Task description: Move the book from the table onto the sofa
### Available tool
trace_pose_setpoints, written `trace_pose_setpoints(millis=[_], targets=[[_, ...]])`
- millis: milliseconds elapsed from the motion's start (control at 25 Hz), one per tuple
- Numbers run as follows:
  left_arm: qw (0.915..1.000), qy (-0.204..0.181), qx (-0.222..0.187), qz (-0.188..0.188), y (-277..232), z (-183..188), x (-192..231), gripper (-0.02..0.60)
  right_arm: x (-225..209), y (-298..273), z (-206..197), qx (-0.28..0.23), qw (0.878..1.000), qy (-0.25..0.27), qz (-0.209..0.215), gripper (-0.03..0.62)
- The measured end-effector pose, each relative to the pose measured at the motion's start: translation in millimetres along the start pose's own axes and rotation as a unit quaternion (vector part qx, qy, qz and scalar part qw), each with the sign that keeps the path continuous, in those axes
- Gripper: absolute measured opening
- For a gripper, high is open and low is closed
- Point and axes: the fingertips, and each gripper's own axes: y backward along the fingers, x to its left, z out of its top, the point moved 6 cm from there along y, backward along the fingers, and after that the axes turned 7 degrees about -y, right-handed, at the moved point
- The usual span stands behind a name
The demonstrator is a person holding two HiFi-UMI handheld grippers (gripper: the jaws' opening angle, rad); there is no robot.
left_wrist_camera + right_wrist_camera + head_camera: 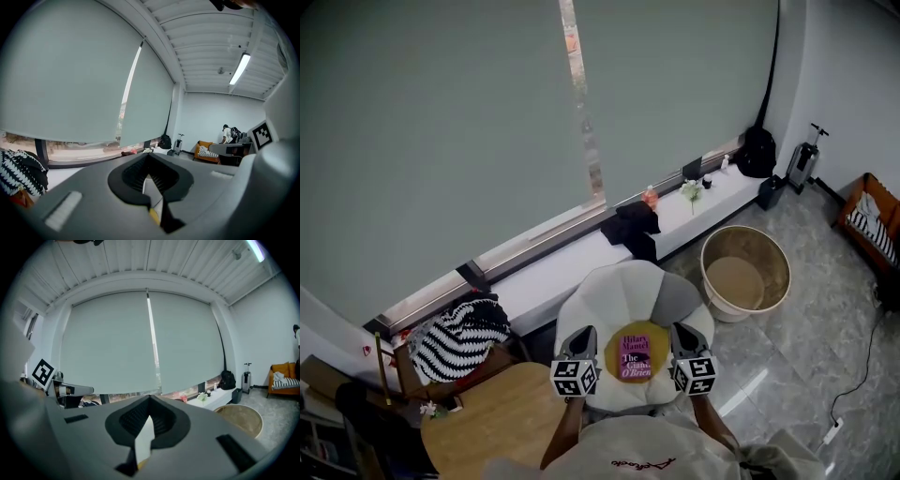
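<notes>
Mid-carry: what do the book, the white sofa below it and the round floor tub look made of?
The book: likely a paperback with a printed purple and yellow card cover; its thin pale edge is clamped in the left gripper and the right gripper.
The sofa: soft padded petals in white fabric or leatherette, cannot tell which.
The tub: smooth matte beige wall, probably plastic.

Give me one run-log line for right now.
book: over sofa | left tongs: shut on book | right tongs: shut on book
</notes>
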Motion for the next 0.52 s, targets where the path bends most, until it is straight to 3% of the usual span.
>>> trace_pose_setpoints(millis=[520], targets=[[1.0,-0.001,-0.002,-0.007,5.1,-0.7,-8.5,0.009,8.4,6.4,4.6,-0.01,1.0,0.011,0.002,0.006]])
